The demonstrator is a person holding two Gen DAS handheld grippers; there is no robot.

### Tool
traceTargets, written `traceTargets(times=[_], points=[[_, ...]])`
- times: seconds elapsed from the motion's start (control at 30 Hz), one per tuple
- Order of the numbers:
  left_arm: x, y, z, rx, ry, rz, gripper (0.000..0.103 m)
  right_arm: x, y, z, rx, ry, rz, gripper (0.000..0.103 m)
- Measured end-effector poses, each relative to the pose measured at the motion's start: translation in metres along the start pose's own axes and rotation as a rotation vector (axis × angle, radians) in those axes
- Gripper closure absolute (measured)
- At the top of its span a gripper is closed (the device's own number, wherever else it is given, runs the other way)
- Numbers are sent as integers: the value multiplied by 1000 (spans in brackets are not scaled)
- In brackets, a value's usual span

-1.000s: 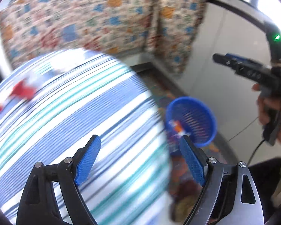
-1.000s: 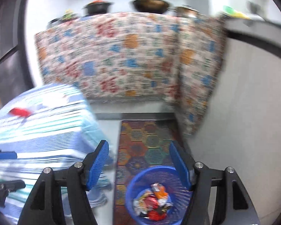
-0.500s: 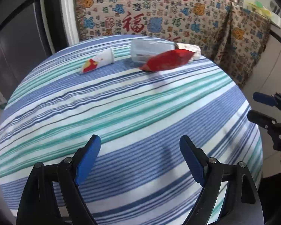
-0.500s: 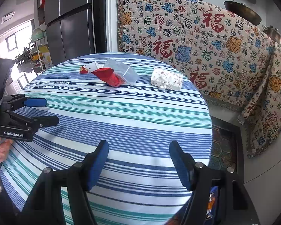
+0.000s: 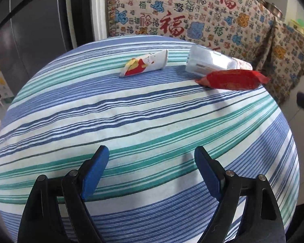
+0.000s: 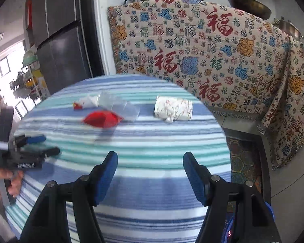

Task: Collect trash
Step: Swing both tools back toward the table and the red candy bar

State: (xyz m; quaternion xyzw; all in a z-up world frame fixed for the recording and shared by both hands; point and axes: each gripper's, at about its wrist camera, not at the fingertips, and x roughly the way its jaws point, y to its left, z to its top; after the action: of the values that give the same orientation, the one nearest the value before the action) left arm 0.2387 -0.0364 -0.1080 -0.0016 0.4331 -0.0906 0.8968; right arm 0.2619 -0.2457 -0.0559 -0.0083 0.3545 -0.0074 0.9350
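A: Where is the trash?
B: Red wrapper (image 5: 232,80), clear bag (image 5: 209,63) and white packet (image 5: 145,65) lie near the striped table's (image 5: 131,121) far edge.
A: And the claws?
B: Left claw (image 5: 152,170) and right claw (image 6: 150,174) released, empty.

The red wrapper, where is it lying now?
The red wrapper lies on the far right of the striped table, touching the clear plastic bag behind it.
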Motion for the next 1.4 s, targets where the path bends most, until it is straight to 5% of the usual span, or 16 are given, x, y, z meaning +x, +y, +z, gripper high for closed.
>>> traceTargets(times=[0.17,0.3,0.33,0.4,0.43,0.53,0.67,0.73,0.8,0.83,1.0,1.03,1.07,1.4], points=[[-4,0,-4,0,-6,-9,16,-1,18,51,64,-47,145,36],[-3,2,-4,-19,-3,-14,16,33,44,65,27,27,198,52],[-3,1,-3,-22,-3,-18,16,47,49,64,5,69,188,58],[-4,0,-1,-28,-6,-29,16,72,56,55,-45,158,130,91],[-4,1,1,-31,-9,-33,16,84,57,44,-60,216,102,99],[-8,1,5,-41,-21,-55,16,96,55,17,-103,345,92,100],[-11,-2,7,-34,-26,-62,16,76,44,9,-77,321,77,98],[-11,-3,5,-31,-22,-60,16,62,34,18,-9,258,95,81],[-10,-3,3,-27,-21,-54,16,47,30,29,60,158,150,39],[-9,-3,3,-26,-20,-49,16,45,34,33,77,119,167,37],[-5,-1,-1,-42,-10,-38,16,94,66,26,56,219,195,43],[-4,-1,-1,-44,-7,-39,16,105,70,20,44,253,190,54],[-4,-1,-1,-47,-5,-43,16,112,73,15,22,275,168,86],[-4,27,3,-53,-4,-45,16,57,76,-31,-130,343,138,85]])
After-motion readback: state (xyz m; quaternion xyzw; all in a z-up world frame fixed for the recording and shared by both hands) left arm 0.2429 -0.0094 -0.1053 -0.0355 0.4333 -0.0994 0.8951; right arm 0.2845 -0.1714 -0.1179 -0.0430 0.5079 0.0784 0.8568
